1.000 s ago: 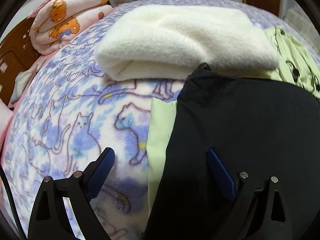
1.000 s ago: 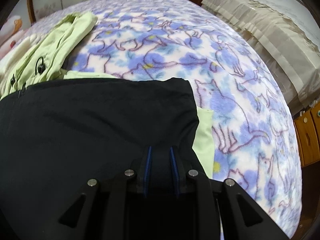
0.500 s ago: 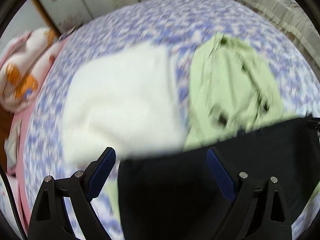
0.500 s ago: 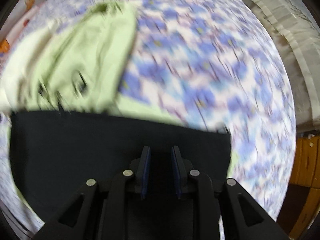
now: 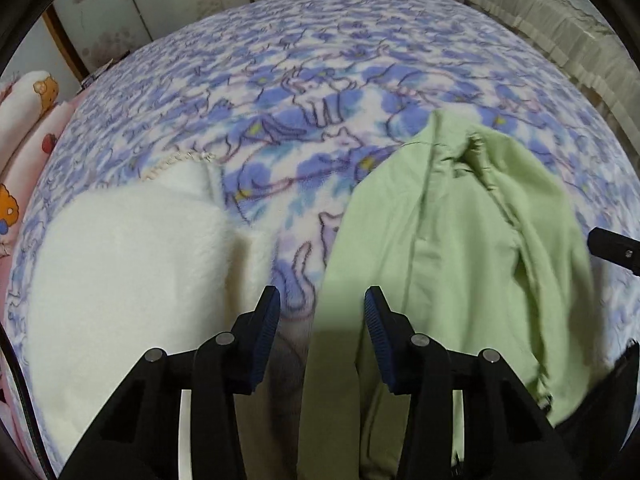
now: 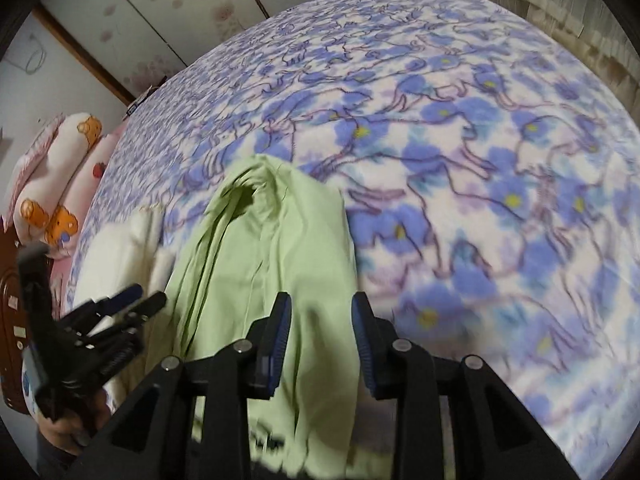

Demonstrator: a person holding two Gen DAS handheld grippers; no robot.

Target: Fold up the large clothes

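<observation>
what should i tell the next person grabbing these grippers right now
Left gripper: open, empty, above the bed between the white fleece and the green jacket.
Right gripper: open, empty, over the green jacket's right edge.
Green jacket lies rumpled and unfolded on the cat-print blanket. A black garment shows only at the lower right edge of the left view.
Done: white fleece looks folded.
Left: probably fold the green jacket; the black garment's state cannot be judged.

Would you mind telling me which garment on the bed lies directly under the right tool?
The light green garment. Its fabric runs beneath the open right tool, whereas the fluffy white garment lies farther left, by the left tool.
</observation>
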